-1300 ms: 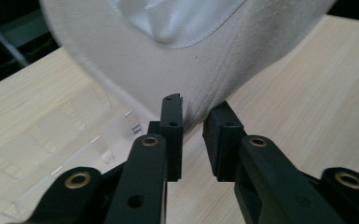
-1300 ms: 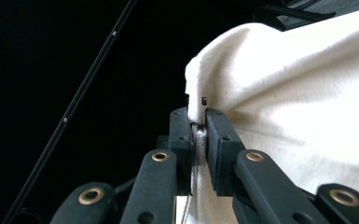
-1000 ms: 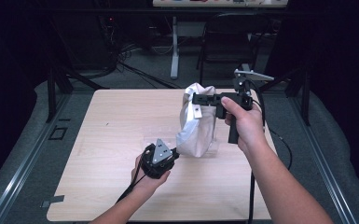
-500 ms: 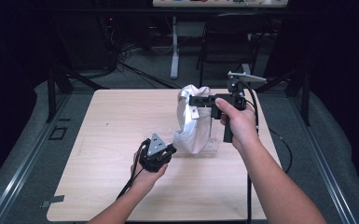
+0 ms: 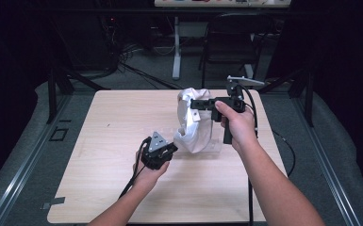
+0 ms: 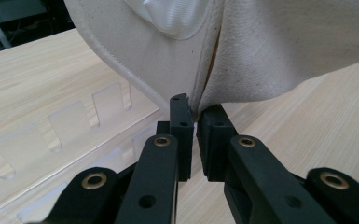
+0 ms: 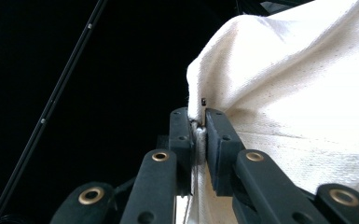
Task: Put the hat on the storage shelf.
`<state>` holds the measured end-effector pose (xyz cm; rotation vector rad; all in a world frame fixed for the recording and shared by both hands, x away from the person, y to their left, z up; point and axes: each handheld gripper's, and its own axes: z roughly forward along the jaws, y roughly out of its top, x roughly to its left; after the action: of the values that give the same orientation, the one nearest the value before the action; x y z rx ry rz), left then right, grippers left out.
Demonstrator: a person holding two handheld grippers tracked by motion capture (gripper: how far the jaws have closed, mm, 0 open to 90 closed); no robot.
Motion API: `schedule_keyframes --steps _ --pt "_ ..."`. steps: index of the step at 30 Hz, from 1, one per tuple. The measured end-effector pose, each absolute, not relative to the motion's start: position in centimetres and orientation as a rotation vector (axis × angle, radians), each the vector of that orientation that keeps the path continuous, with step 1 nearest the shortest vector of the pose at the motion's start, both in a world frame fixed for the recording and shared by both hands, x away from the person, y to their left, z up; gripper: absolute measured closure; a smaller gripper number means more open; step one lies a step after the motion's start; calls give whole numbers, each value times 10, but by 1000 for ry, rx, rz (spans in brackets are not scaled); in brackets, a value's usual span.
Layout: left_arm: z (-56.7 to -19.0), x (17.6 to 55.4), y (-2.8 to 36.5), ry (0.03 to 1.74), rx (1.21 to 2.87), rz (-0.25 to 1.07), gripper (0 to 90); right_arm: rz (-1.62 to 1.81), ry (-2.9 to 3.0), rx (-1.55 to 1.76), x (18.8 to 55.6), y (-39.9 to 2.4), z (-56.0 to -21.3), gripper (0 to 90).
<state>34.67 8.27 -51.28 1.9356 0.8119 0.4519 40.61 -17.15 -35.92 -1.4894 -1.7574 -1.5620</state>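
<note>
Both hands dropped a little, bag following. Left gripper (image 6: 193, 122) and right gripper (image 7: 196, 125) pinch the cloth bag (image 5: 192, 123). Probably light and floppy, so grab seams.

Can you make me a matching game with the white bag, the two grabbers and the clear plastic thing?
Things:
1. left gripper
2. right gripper
3. white cloth bag
4. clear plastic rack

States:
A. lies flat on the wooden table
B. pinches the bag's lower edge
C. hangs between both grippers
D. pinches the bag up high

Pairs: 1-B, 2-D, 3-C, 4-A
</note>
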Motion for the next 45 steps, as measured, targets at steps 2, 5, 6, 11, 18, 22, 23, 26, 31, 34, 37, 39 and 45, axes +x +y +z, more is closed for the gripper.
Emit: schedule_keyframes --steps 2,5,6,11,18,22,23,26,31,34,37,39,45 --pt "-514 348 83 812 1940 446 852 -1557 -1756 -1496 407 -172 -362 821" --pt "-516 350 83 819 1934 438 852 -1553 -1746 -1502 408 -172 -365 822" --pt "-516 350 82 822 1932 438 852 -1556 -1740 -1506 408 -173 -366 821" --pt "-516 350 82 851 1926 418 853 -1550 -1744 -1509 410 -174 -369 822" --pt "-515 346 84 881 1929 440 854 -1545 -1737 -1510 411 -172 -372 821" --pt "-517 346 82 891 1936 428 855 -1542 -1742 -1507 411 -171 -372 821" --pt "-518 347 82 892 1947 431 855 -1542 -1743 -1508 411 -172 -372 821" --pt "-520 348 83 898 1959 431 854 -1537 -1745 -1517 410 -173 -374 821" --pt "-522 347 81 904 1978 431 857 -1527 -1745 -1522 411 -174 -379 822" --pt "-523 347 82 911 1984 431 857 -1526 -1746 -1528 411 -175 -380 822" --pt "-527 346 82 928 1993 416 857 -1518 -1758 -1530 411 -175 -382 822" --pt "-531 347 83 934 1996 407 858 -1503 -1768 -1542 411 -174 -385 823" --pt "-540 350 86 972 2015 346 859 -1475 -1803 -1562 412 -170 -393 823"
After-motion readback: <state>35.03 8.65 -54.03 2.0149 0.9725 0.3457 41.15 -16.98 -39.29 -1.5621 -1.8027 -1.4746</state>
